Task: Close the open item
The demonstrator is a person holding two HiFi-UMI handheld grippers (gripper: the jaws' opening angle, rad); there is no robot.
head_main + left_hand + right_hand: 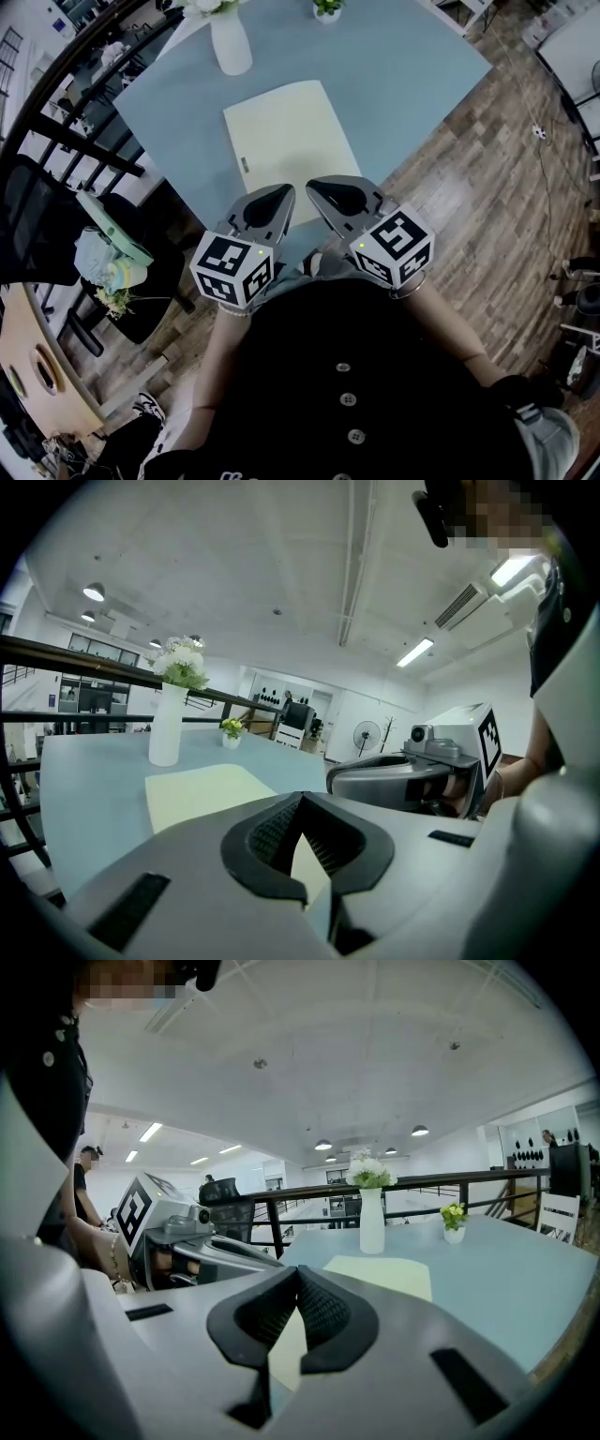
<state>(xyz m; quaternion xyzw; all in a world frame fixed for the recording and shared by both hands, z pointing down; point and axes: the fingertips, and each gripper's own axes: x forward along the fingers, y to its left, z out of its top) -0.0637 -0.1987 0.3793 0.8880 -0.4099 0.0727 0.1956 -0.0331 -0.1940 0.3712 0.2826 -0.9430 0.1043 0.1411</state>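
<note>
A pale yellow folder (291,141) lies flat on the blue-grey table (403,75), showing as one single rectangle with a small tab on its left edge. My left gripper (281,192) and right gripper (314,187) hover side by side over the table's near edge, tips just short of the folder's near side. Both are shut with nothing between the jaws. In the left gripper view the shut tips (300,799) point toward the folder (202,789). The right gripper view shows its shut tips (298,1271) with the folder (384,1274) beyond.
A white vase (231,42) with flowers stands past the folder at the table's far left. A small potted plant (327,9) sits at the far edge. Black railing and a chair (56,216) are to the left, wooden floor (487,206) to the right.
</note>
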